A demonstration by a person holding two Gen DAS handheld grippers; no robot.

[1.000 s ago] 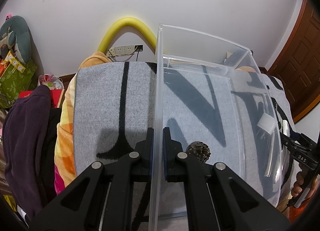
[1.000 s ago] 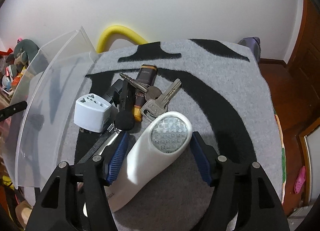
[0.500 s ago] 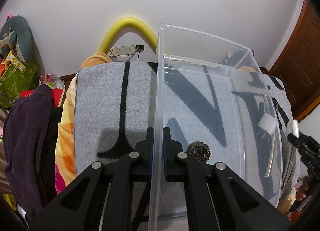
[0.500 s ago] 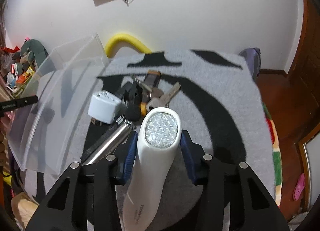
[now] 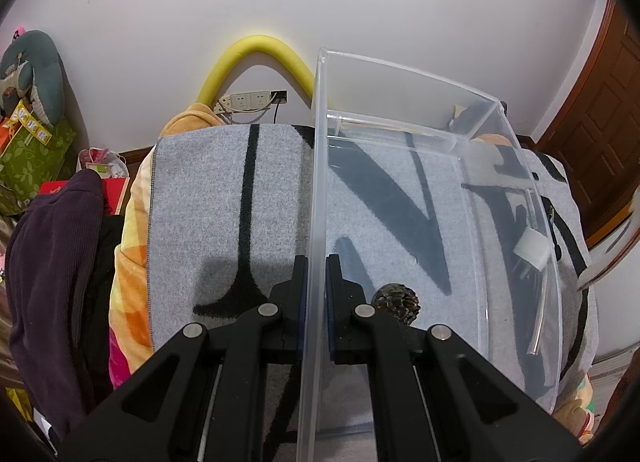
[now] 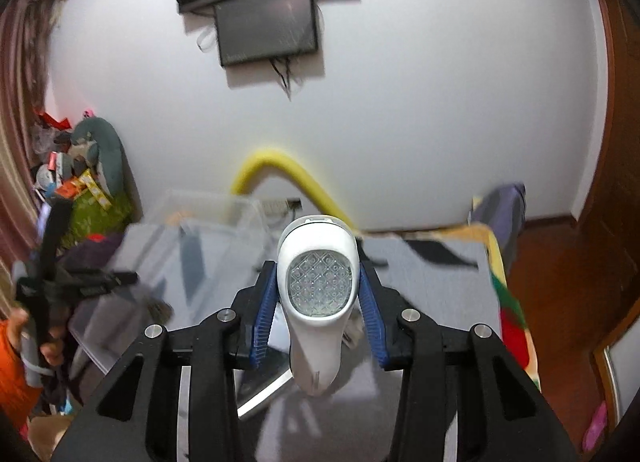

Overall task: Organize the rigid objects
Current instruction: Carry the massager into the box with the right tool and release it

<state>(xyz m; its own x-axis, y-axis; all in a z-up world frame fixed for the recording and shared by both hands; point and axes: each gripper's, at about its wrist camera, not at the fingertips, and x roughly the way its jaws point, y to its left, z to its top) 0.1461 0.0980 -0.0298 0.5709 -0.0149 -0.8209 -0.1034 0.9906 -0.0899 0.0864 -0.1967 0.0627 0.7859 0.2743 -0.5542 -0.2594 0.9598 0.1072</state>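
Note:
My left gripper [image 5: 316, 274] is shut on the near left wall of a clear plastic bin [image 5: 400, 74] that stands on a grey blanket [image 5: 224, 198] with black markings. A dark pine cone [image 5: 396, 300] lies inside the bin by my right finger. My right gripper [image 6: 318, 282] is shut on a white handheld lamp [image 6: 318, 278] with a faceted lens and holds it up, lens toward the camera. The bin [image 6: 208, 214] shows blurred at the left of the right wrist view, with the other gripper [image 6: 80, 282] beside it.
A white plug adapter [image 5: 532, 248] and a metal rod [image 5: 538, 314] show through the bin's right wall. A yellow foam tube [image 5: 256, 50] arches against the back wall. Dark clothes [image 5: 52, 262] pile at the left. A wooden door [image 5: 600, 122] stands at the right.
My right gripper has closed on the white lamp and lifted it off the blanket, tilting up toward the wall. My left gripper has kept its hold on the bin wall.

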